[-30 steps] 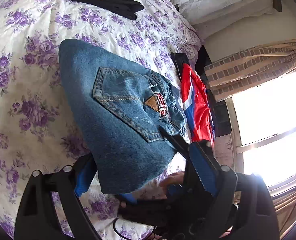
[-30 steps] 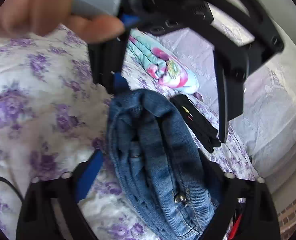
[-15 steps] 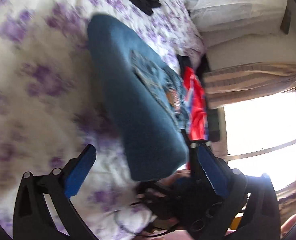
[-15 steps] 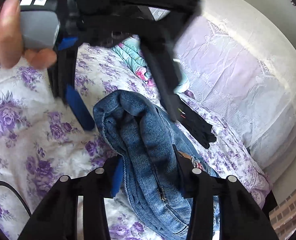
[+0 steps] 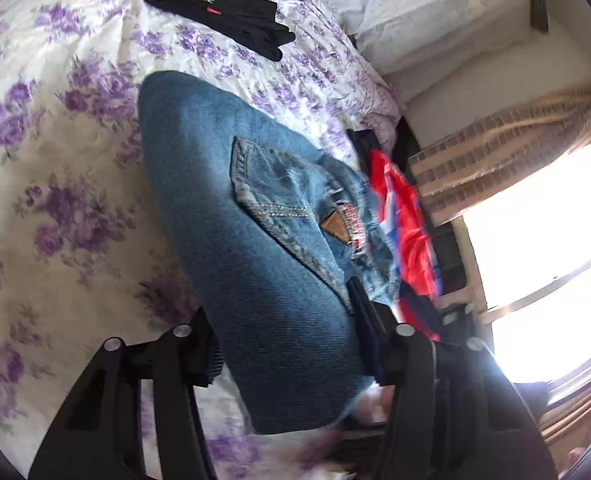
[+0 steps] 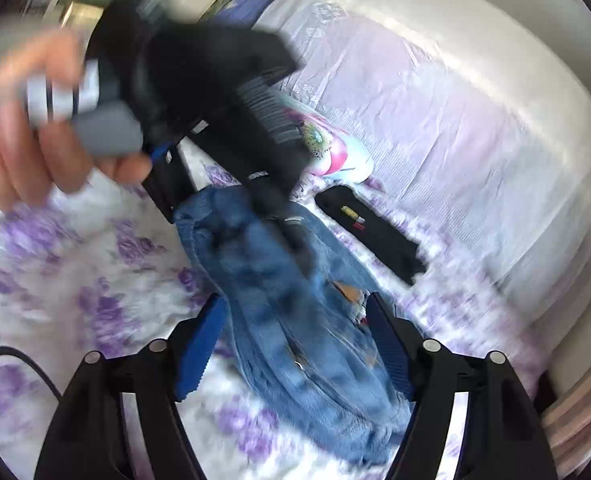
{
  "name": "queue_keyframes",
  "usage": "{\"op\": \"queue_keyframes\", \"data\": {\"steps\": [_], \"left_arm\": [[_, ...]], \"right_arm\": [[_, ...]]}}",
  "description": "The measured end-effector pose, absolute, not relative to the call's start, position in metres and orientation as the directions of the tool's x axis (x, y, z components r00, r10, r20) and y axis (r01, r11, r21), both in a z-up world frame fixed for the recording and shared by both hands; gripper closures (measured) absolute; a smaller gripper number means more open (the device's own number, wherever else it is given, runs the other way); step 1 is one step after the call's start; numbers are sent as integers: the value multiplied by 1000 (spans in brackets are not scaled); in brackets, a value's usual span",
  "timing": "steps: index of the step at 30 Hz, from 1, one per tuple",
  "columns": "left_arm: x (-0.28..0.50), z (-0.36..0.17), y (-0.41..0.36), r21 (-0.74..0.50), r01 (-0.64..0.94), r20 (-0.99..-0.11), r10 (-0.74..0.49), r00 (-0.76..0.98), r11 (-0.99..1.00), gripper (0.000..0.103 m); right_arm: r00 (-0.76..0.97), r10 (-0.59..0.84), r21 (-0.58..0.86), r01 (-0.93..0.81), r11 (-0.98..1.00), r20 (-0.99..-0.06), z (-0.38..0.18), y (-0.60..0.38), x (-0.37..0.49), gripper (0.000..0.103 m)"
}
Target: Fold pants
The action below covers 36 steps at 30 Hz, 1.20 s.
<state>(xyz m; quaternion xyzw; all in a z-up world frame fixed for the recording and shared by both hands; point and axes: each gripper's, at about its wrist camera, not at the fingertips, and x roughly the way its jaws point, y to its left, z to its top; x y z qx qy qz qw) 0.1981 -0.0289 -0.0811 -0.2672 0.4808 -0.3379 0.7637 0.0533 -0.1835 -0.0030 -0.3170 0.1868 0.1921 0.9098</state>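
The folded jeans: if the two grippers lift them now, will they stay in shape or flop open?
The jeans look like thick denim folded in several layers, so they probably hold shape better than thin cloth. Still, the loose layered edge may sag or slide apart. With a gripper at each end, the middle likely droops little.

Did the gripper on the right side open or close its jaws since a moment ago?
Yes. The right gripper has spread its jaws: half a second ago its blue pads pinched the folded jeans on the floral bedspread; now they stand wider around them.
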Motion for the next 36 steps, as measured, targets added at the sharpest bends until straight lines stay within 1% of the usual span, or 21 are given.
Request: {"op": "queue_keyframes", "data": {"steps": [1,2,3,4,6,7,9,11,13,15,18,20,23,26,28,29,30,32,34,35,36], "left_arm": [[197,-84,-29,-714,273,-567,-761,315,645,53],[195,-88,-28,-706,279,-572,-757,316,651,53],[194,-92,-26,-702,288,-573,-757,315,651,54],[192,-95,-24,-700,295,-570,-758,317,650,54],[191,-97,-23,-697,306,-567,-760,319,648,54],[191,-97,-23,-693,314,-566,-760,319,649,54],[190,-97,-22,-686,327,-565,-759,324,650,54],[189,-99,-22,-684,330,-563,-758,329,651,54],[189,-101,-21,-686,333,-558,-761,330,647,54],[190,-103,-20,-691,332,-552,-766,330,642,53],[189,-105,-19,-692,333,-550,-767,330,640,52],[190,-105,-20,-693,332,-550,-767,331,640,51],[190,-106,-19,-697,327,-548,-768,330,638,48],[193,-108,-20,-699,321,-550,-767,329,639,45],[193,-108,-20,-699,319,-552,-766,329,640,45],[193,-108,-20,-699,319,-552,-767,328,640,44],[193,-108,-21,-699,317,-553,-766,328,640,44],[194,-108,-22,-700,315,-553,-766,328,641,43],[194,-108,-23,-697,316,-556,-763,328,644,42],[194,-108,-23,-694,317,-559,-761,330,647,41],[194,-108,-24,-688,317,-565,-756,332,653,41]], "right_arm": [[845,255,-438,-475,763,-470,8,-198,56,26],[830,289,-326,-473,819,-477,26,-222,64,22],[825,304,-256,-461,850,-476,36,-237,70,14],[820,317,-191,-448,873,-476,44,-253,79,12],[795,336,-64,-423,904,-505,53,-285,106,10],[772,340,-5,-407,914,-537,52,-300,123,10],[712,349,115,-355,928,-609,39,-325,158,10],[631,402,267,-302,915,-663,21,-345,188,10],[528,501,443,-243,863,-686,-6,-360,216,10],[449,574,549,-199,812,-685,-27,-365,233,10],[354,655,647,-158,746,-668,-55,-363,249,10],[301,712,709,-140,692,-635,-70,-362,260,9],[263,747,736,-161,657,-610,-75,-358,268,9],[247,755,743,-160,650,-607,-76,-354,271,9],[240,761,746,-168,645,-603,-75,-352,270,13],[222,787,773,-163,613,-576,-76,-352,268,29],[228,788,780,-148,609,-572,-76,-355,267,33],[241,788,782,-147,606,-566,-76,-357,261,35],[240,796,790,-145,596,-556,-77,-358,260,35],[234,801,796,-141,588,-551,-79,-359,260,33],[229,806,802,-137,582,-546,-80,-359,260,28]]}}
